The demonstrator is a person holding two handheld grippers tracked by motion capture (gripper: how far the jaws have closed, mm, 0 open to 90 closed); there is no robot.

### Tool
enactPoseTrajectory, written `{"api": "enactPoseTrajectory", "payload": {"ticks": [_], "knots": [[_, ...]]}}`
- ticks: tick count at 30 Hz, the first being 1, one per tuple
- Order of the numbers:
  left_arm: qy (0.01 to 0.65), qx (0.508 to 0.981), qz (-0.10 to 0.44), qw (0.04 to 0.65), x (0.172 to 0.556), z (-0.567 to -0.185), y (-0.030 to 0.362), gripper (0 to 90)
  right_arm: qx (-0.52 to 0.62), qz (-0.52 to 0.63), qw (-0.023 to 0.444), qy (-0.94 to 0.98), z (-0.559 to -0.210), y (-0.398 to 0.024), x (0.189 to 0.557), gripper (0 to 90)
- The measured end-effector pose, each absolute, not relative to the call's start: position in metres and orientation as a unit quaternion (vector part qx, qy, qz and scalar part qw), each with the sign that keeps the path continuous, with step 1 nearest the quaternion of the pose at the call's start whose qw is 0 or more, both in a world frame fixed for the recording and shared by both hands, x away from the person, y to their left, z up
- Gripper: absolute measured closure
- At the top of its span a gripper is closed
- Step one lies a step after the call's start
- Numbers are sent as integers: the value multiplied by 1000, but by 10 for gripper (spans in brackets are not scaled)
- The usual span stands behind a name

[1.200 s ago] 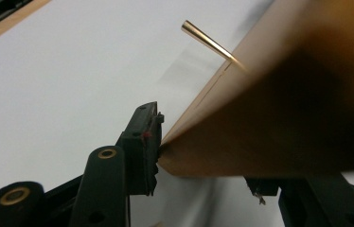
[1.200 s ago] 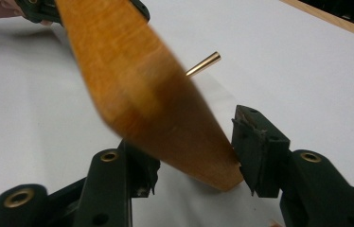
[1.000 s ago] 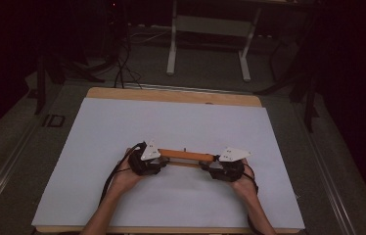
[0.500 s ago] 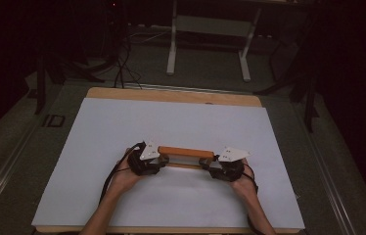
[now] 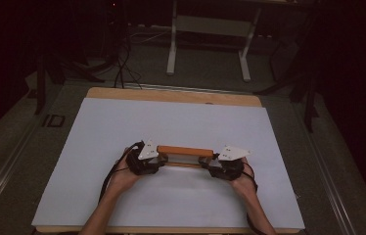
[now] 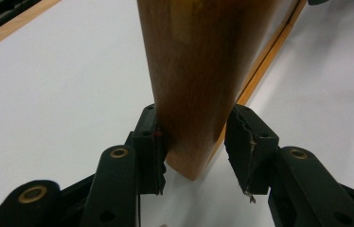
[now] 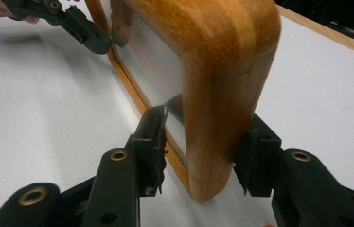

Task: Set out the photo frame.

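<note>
A wooden frame point(image 5: 185, 151) with a pale panel stands on edge on the white sheet point(image 5: 171, 122), held between both hands. My left gripper point(image 5: 157, 159) grips its left end. In the left gripper view the jaws have just been closing, and the gripper point(image 6: 194, 142) holds the frame's wooden side rail point(image 6: 199, 71) between its pads. My right gripper point(image 5: 205, 164) is shut on the right end. In the right gripper view the gripper point(image 7: 203, 137) has one pad on the panel side and the other behind the rounded corner rail point(image 7: 222, 94).
The white sheet covers a wooden table whose far edge point(image 5: 171, 95) shows bare. Beyond it a metal stand point(image 5: 210, 29) and cables point(image 5: 122, 63) sit on the dark floor. The left gripper point(image 7: 71, 21) shows far off in the right gripper view.
The frame's top rail has risen slightly between the grippers. Both hands stay where they were.
</note>
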State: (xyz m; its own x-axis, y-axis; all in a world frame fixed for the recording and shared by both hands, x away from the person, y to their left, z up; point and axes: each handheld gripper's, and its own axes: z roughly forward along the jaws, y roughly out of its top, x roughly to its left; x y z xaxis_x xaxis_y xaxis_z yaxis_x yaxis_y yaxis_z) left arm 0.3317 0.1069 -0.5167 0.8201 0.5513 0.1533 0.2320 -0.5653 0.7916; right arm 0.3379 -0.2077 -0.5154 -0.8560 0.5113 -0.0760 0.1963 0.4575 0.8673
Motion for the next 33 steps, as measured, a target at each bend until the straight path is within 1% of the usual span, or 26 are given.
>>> {"api": "enactPoseTrajectory", "payload": {"ticks": [23, 33], "knots": [[238, 857, 169, 424, 330, -507, 113, 601, 220, 503, 150, 822, -506, -210, 337, 568], [245, 854, 149, 434, 329, -502, 117, 604, 230, 520, 129, 812, -503, -212, 338, 569]]}}
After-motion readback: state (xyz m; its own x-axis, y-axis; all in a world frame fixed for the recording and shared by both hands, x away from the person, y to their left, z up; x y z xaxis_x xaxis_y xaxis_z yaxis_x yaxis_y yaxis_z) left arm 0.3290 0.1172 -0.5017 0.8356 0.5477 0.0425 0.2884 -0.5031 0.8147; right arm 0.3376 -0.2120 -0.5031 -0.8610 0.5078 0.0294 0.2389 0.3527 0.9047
